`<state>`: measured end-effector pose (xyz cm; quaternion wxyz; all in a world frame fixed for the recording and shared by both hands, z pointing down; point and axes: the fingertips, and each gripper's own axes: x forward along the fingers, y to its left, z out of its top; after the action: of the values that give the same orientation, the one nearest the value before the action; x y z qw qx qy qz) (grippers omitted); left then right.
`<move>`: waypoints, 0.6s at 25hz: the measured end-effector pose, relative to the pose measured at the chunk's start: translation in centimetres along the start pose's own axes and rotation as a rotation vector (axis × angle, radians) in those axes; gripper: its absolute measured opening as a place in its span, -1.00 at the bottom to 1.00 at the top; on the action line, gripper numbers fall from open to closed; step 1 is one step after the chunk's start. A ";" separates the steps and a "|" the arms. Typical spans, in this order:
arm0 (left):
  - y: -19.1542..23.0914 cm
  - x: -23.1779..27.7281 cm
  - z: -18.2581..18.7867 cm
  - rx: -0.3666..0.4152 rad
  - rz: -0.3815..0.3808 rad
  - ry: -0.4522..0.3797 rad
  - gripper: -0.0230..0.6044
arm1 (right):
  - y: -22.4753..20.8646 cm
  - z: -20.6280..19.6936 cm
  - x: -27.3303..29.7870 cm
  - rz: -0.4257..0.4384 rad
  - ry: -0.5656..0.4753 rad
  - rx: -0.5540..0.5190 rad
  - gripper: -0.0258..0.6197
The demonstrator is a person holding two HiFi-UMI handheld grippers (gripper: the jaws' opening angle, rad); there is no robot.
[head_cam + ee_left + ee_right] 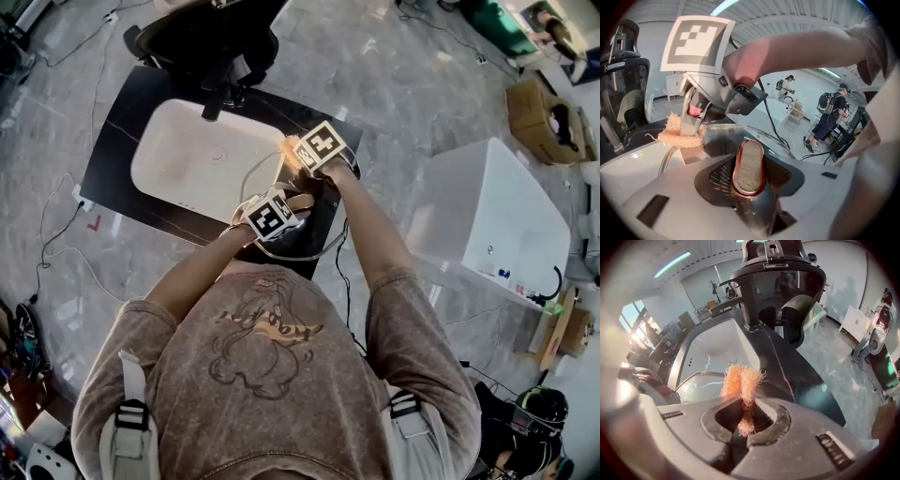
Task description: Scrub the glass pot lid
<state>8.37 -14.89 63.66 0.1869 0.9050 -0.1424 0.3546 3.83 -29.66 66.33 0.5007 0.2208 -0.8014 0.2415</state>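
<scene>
Left gripper (pixel 749 186): jaws clamped on the copper-rimmed knob (pixel 748 164) of the clear round glass pot lid (pixel 723 136).
Right gripper (pixel 746 411): jaws pinched on a fluffy orange scrubbing cloth (pixel 740 380), which lies against the lid's rim.
Lid place: over the black counter's (pixel 117 183) right end, beside the white sink (pixel 187 159).
Writing: the shirt print (pixel 267 333) is unreadable.

White sink (pixel 187 159), black counter (pixel 108 183), grey marbled floor (pixel 394 84). The scrubber (pixel 740 383) is fuzzy orange. The glass pot lid (pixel 722 136) is clear, its knob (pixel 749 166) beige with a copper rim. The marker cubes (pixel 323 145) carry black-and-white square patterns.
</scene>
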 end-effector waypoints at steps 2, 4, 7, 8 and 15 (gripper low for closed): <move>0.0 0.1 0.1 0.004 0.002 -0.010 -0.32 | 0.9 0.4 0.4 0.004 0.019 -0.023 -0.80; 0.0 0.1 0.1 0.004 0.001 -0.014 -0.32 | 1.5 0.8 0.7 0.006 0.026 -0.050 -0.80; -0.1 0.1 -0.1 0.000 -0.002 -0.008 -0.32 | 2.0 1.2 1.0 0.015 0.021 -0.058 -0.80; 0.0 0.1 -0.1 0.000 -0.001 -0.010 -0.32 | 2.2 1.3 1.0 0.019 0.020 -0.058 -0.80; 0.1 0.1 -0.1 0.005 0.005 -0.022 -0.32 | 3.6 1.8 1.3 0.074 0.032 -0.087 -0.80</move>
<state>8.35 -14.96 63.87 0.1822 0.9090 -0.1460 0.3453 -0.08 -28.12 66.23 0.5132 0.1651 -0.8108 0.2280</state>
